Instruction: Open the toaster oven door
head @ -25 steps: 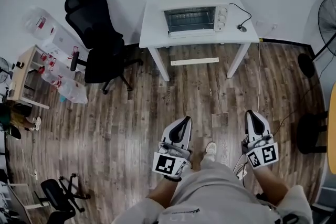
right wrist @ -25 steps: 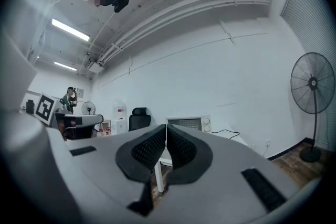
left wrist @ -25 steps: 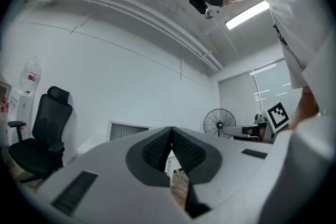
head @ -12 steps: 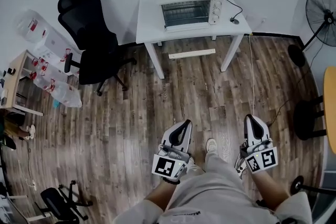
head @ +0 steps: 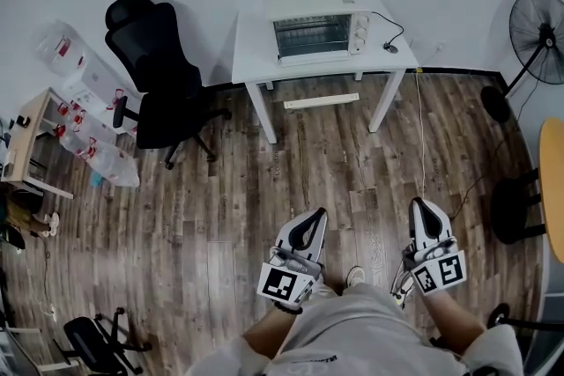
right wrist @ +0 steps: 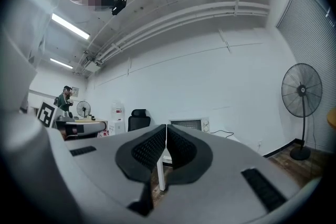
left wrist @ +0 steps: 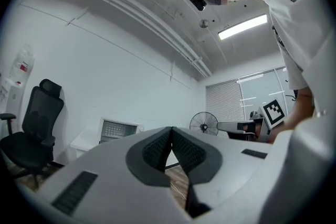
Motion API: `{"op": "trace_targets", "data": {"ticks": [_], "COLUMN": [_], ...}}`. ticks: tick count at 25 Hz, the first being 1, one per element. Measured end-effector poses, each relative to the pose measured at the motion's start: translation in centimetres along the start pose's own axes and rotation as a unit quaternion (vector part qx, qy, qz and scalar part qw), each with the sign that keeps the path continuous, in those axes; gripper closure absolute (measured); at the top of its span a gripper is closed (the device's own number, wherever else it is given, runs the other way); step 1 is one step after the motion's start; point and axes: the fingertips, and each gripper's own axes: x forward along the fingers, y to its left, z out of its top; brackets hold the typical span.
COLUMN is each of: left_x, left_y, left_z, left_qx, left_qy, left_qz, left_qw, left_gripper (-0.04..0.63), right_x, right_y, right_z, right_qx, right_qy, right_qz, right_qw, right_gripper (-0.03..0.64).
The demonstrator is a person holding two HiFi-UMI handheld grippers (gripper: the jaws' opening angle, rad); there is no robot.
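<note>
A white toaster oven (head: 318,33) with a glass door, which looks closed, stands on a white table (head: 256,57) against the far wall. It also shows small in the left gripper view as the toaster oven (left wrist: 118,129) and in the right gripper view as the toaster oven (right wrist: 190,124). My left gripper (head: 309,226) and right gripper (head: 425,216) hang low near my legs, far from the table across the wood floor. Both are shut with nothing between their jaws. In its own view the left gripper (left wrist: 171,130) has pads touching; the right gripper (right wrist: 166,127) does too.
A black office chair (head: 163,66) stands left of the table. Water bottles (head: 88,101) and a small wooden shelf (head: 35,132) sit at the left. A standing fan (head: 534,26) and a black cable (head: 421,145) are at the right. A round table edge (head: 553,180) shows far right.
The view has shifted: the table and oven sit slightly higher and farther in the head view. Both grippers stay shut and low, drifting a little down in the frame.
</note>
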Motion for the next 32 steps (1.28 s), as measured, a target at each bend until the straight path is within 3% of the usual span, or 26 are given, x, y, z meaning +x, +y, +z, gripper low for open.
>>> {"op": "trace_targets", "data": {"ticks": [15, 32], "left_x": [1.9, 0.5], "left_y": [-4.5, -5.6], "left_z": [3.7, 3.4], "left_qx": [0.035, 0.045], "left_qy": [-0.027, -0.027], "left_qz": [0.026, 0.055], "left_qw": [0.9987, 0.9972], "left_gripper": [0.588, 0.588], "right_x": [-1.9, -3.5], "right_y": [-3.3, -2.8], "right_z": [2.1, 1.5], "right_qx": [0.014, 0.018], "right_qy": [-0.027, -0.015], "right_qz": [0.033, 0.061], "right_qw": [0.999, 0.998], "right_gripper": [0.598, 0.6]}}
